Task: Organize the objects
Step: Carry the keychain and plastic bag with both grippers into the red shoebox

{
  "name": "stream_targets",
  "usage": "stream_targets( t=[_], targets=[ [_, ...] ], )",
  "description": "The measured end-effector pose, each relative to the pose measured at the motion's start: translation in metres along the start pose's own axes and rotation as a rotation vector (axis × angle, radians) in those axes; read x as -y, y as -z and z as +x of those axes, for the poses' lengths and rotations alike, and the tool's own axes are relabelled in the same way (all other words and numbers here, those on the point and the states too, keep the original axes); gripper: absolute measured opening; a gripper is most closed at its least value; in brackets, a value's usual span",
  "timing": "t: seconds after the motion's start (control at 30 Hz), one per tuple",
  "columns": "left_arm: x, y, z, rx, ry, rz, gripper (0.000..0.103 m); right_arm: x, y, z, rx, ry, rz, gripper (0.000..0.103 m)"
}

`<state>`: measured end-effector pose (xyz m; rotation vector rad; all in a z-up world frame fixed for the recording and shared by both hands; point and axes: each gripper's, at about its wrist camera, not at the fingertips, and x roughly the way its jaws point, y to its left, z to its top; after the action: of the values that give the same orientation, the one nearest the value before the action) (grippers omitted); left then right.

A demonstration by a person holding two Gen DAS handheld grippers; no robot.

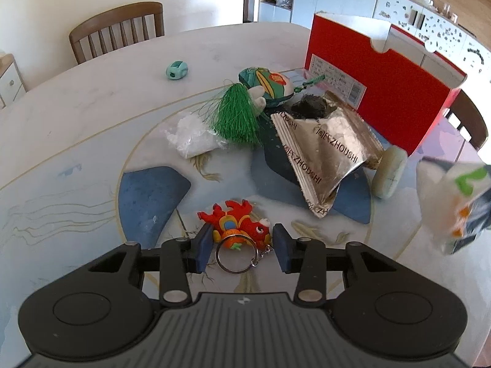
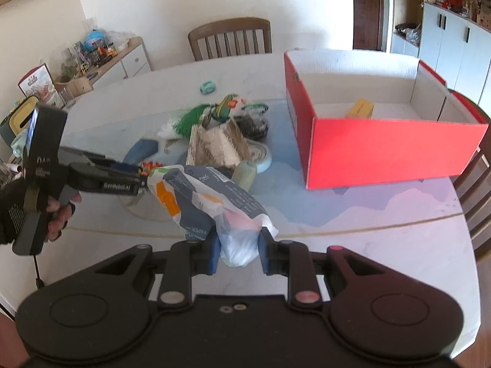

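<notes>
We pinch a tissue pack [image 2: 214, 202] in the right gripper [image 2: 239, 253], bound for the red box [image 2: 383, 150], while the left gripper [image 1: 242, 243] narrows around the red keychain [image 1: 239, 225], left pad touching.

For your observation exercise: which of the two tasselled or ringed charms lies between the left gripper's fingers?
The red dragon keyring; the green tasselled charm lies farther back, beside the foil bag.

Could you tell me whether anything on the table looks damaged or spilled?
Yes: the silver foil pouch in the middle of the table is torn open and crumpled, lying tilted against the other clutter, with dark contents showing at its open top.
</notes>
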<state>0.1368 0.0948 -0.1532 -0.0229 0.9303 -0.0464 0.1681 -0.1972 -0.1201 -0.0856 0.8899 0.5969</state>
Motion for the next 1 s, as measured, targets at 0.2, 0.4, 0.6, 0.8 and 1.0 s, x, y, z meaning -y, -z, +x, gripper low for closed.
stream_targets(
  t=[0.2, 0.4, 0.6, 0.8, 1.0],
  targets=[
    [0.003, -0.010, -0.019, 0.032, 0.003, -0.031, 0.041, 0.008, -0.017, -0.018, 0.053, -0.009, -0.004, 0.024],
    [0.016, -0.036, -0.043, 0.067, 0.015, -0.024, 0.041, 0.027, -0.039, -0.031, 0.109, -0.011, 0.021, 0.024],
    [0.041, -0.072, -0.065, 0.109, 0.045, 0.009, 0.041, 0.055, -0.067, -0.044, 0.165, -0.008, 0.049, 0.024],
    [0.077, -0.111, -0.068, 0.138, 0.072, 0.067, 0.041, 0.086, -0.089, -0.045, 0.181, 0.039, 0.046, 0.024],
    [0.111, -0.148, -0.055, 0.144, 0.098, 0.084, 0.041, 0.129, -0.107, -0.037, 0.174, 0.085, 0.074, 0.024]
  ],
)
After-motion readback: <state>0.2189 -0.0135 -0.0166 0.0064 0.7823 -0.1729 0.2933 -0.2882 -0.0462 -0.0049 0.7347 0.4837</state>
